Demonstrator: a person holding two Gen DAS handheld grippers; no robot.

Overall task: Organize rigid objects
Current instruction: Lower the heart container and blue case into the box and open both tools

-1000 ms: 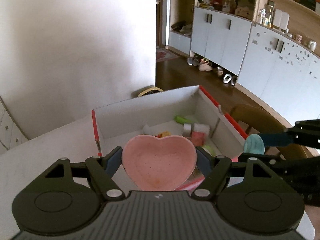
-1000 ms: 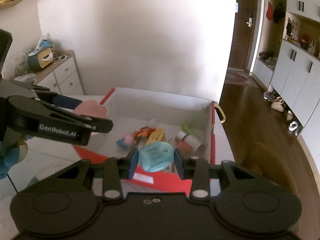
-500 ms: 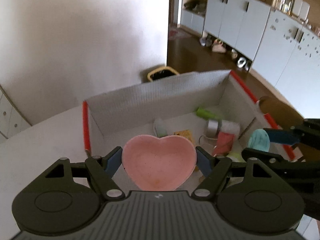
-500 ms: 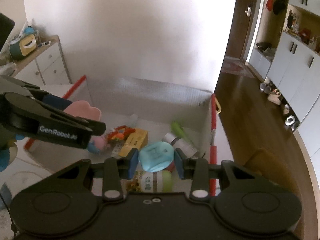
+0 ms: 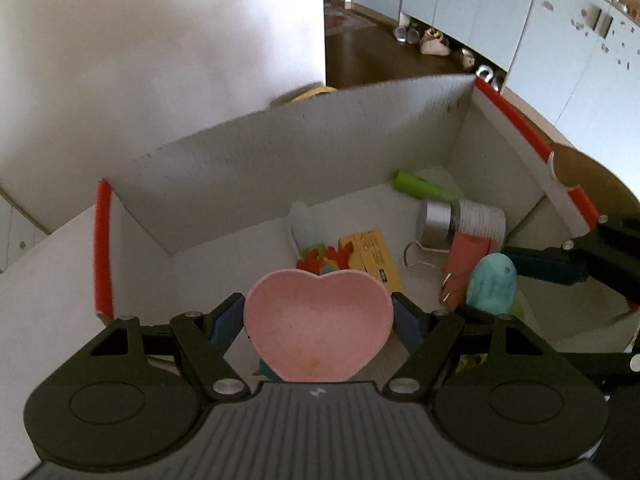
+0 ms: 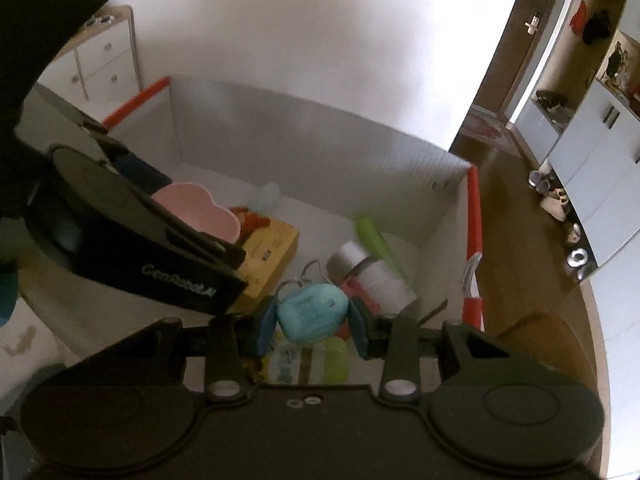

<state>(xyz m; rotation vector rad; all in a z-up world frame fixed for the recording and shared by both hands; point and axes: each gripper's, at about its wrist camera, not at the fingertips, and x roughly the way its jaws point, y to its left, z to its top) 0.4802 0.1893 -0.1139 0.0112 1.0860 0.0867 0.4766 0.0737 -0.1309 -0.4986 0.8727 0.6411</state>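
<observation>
A bright room with a white wall, pale cabinets and a dark wood floor lies behind a white cardboard box [image 5: 304,148] with red edges, which sits on a white table [image 5: 36,300].

The left gripper [image 5: 318,322] has its fingers [image 5: 226,322] spread wide and clamped on the two sides of a pink heart-shaped dish [image 5: 318,326], held hollow side up over the near part of the box. The dish looks stiff, light and smooth; the side-to-side hold across its lobes seems the sound one, though a glossy rim could slip if the squeeze eases.

The right gripper [image 6: 312,328] has its fingers [image 6: 266,326] set much closer, pressing on a small teal plastic case [image 6: 312,312] over the box's near right part. It looks hard, light and rounded, so the flat faces are probably the best place to pinch.

Below and beyond them, the box floor carries a yellow carton [image 5: 374,252], a silver and white canister [image 5: 460,220], a green tube [image 5: 424,188], a pink pouch [image 5: 468,264] and a red-orange toy [image 5: 324,258]. Shoes [image 5: 434,42] stand along the cabinets further off.
</observation>
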